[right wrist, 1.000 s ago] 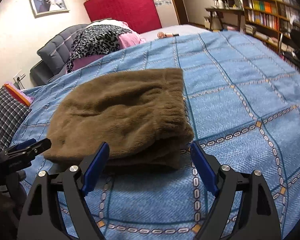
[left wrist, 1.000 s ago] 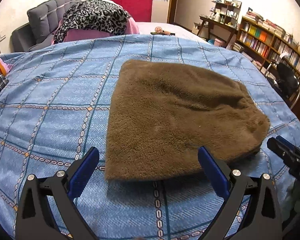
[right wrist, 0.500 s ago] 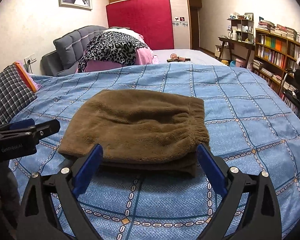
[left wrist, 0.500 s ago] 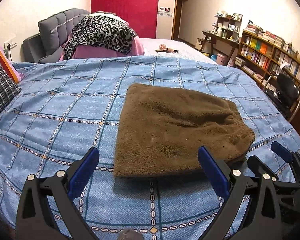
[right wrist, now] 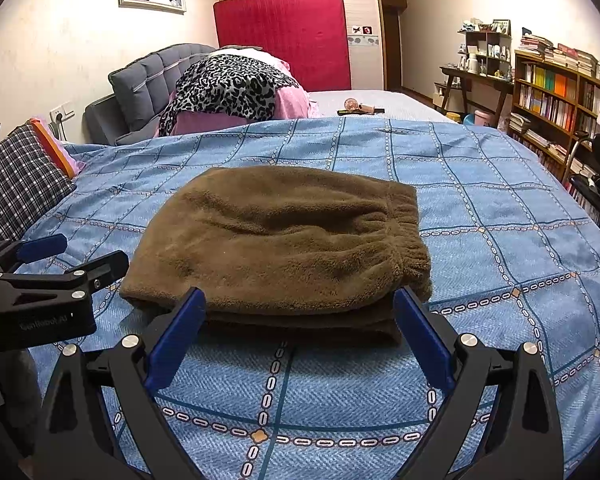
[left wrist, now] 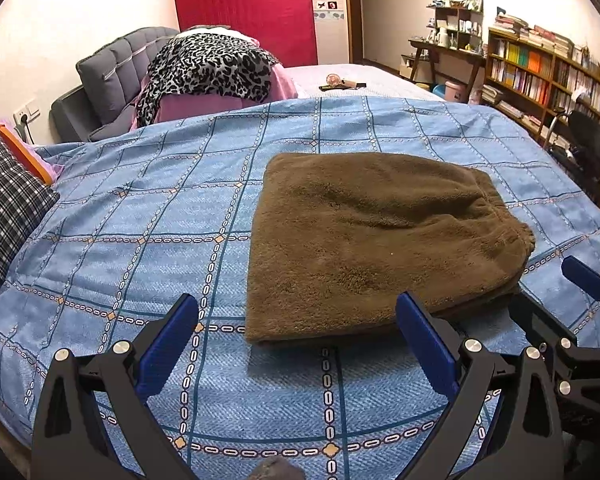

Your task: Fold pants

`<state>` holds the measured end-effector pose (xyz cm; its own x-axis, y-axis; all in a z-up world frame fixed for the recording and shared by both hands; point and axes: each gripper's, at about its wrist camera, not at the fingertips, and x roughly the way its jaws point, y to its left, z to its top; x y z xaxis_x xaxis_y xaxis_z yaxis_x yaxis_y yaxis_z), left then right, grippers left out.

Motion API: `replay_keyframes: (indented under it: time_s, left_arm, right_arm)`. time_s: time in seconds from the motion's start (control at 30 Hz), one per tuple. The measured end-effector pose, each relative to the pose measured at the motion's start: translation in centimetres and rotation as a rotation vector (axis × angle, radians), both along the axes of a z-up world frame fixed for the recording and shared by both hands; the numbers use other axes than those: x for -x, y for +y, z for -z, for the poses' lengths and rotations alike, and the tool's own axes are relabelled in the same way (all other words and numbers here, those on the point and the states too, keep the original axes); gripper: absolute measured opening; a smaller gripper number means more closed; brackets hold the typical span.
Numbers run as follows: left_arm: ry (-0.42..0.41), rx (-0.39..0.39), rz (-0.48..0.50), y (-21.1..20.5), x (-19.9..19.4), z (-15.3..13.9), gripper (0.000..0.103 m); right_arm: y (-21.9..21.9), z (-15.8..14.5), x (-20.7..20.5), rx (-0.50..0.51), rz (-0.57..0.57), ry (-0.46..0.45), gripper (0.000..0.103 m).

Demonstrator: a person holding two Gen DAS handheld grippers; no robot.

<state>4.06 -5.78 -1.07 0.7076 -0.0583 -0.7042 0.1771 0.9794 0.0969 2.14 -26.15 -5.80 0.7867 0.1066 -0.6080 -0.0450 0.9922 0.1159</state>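
Observation:
The brown fleece pants (left wrist: pixel 372 240) lie folded in a compact stack on the blue checked bedspread (left wrist: pixel 160 208); they also show in the right wrist view (right wrist: pixel 284 240), with the elastic waistband at the right. My left gripper (left wrist: pixel 296 332) is open and empty, just short of the stack's near edge. My right gripper (right wrist: pixel 298 322) is open and empty, its fingertips close to the stack's near edge. Each gripper appears in the other's view: the right one at the lower right (left wrist: pixel 572 304), the left one at the left (right wrist: pixel 64 260).
A plaid pillow (left wrist: pixel 4 216) lies at the left. A leopard-print blanket (left wrist: pixel 208 68) is draped over a grey headboard (left wrist: pixel 112 72) at the back. Bookshelves (left wrist: pixel 540 76) and a dark chair (left wrist: pixel 588 152) stand at the right.
Both grippers have drawn back and risen away from the folded pants, so more of the bed and room shows. The pants have stayed in place.

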Motion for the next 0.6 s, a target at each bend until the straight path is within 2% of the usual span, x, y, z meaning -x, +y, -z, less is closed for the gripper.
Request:
replay_keyframes:
  time_s: [0.6]
  left_arm:
    - [0.015,-0.008,0.019,-0.53,0.01,0.59,0.098]
  right_arm:
    - [0.06,0.39,-0.22,0.013,-0.001,0.003,0.096]
